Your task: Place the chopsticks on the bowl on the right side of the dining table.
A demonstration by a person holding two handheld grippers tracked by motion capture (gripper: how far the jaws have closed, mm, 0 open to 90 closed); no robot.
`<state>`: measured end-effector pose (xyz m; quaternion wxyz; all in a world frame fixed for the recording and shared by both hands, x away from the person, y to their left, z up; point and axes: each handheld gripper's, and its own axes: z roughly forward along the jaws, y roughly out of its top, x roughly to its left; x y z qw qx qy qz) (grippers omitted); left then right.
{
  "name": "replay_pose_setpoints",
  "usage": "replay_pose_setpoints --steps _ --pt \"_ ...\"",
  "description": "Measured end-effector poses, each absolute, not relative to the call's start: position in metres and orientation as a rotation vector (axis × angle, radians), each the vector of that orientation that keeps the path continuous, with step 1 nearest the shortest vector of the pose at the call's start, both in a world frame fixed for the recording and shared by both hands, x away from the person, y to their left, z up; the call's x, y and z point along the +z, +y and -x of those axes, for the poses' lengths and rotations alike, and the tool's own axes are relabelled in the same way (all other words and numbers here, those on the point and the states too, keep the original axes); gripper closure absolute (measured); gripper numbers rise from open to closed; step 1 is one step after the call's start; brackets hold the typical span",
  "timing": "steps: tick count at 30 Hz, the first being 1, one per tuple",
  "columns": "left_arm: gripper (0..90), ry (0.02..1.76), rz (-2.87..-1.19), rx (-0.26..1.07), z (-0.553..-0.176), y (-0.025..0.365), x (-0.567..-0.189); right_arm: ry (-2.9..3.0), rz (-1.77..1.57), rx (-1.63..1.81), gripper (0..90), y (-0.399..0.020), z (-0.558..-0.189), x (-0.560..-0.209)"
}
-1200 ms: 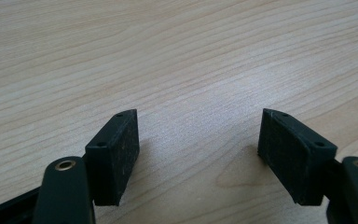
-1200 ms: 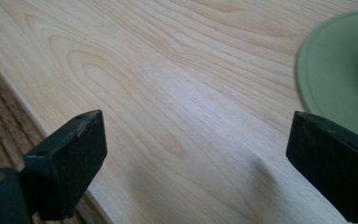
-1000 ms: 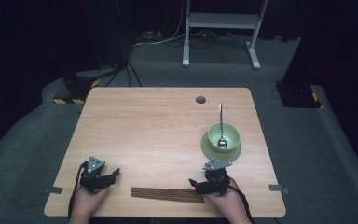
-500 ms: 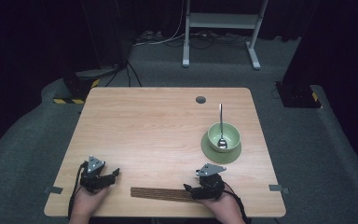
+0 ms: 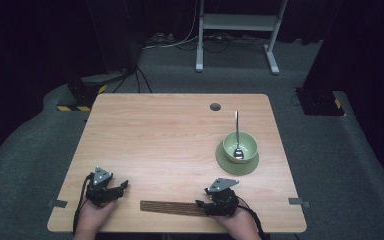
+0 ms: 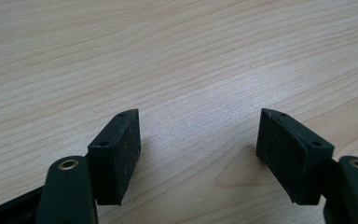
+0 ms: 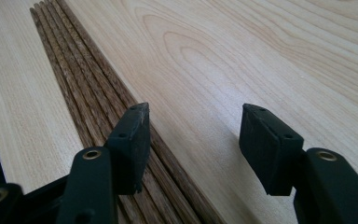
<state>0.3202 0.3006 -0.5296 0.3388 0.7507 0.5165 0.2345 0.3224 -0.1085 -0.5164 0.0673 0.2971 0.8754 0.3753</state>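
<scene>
The bundle of dark wooden chopsticks (image 5: 172, 207) is seen lying flat on the desk (image 5: 170, 135) along its near edge, not yet lifted. The right tool (image 7: 193, 128) has been brought to their right end; its jaws have just been closing, yet a gap remains, one pad set over the outer sticks, nothing gripped. The grasp is judged barely begun. The left tool (image 6: 198, 135) rests released over bare wood. Well apart, a green bowl (image 5: 240, 146) holding a spoon (image 5: 237, 135) stands on a saucer (image 5: 237, 162), untouched.
</scene>
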Motion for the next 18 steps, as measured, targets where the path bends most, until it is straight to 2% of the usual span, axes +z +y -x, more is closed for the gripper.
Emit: replay_pose_setpoints --steps 5,18 --pt "30.7 1.343 -1.957 0.613 -0.32 0.3004 -0.5296 2.659 -0.877 1.13 50.5 -0.1075 -0.3224 -0.5173" --pt "31.0 1.34 -1.959 0.621 -0.3196 0.2998 -0.5295 2.635 -0.892 1.098 56.6 -0.1104 -0.3234 -0.5174"
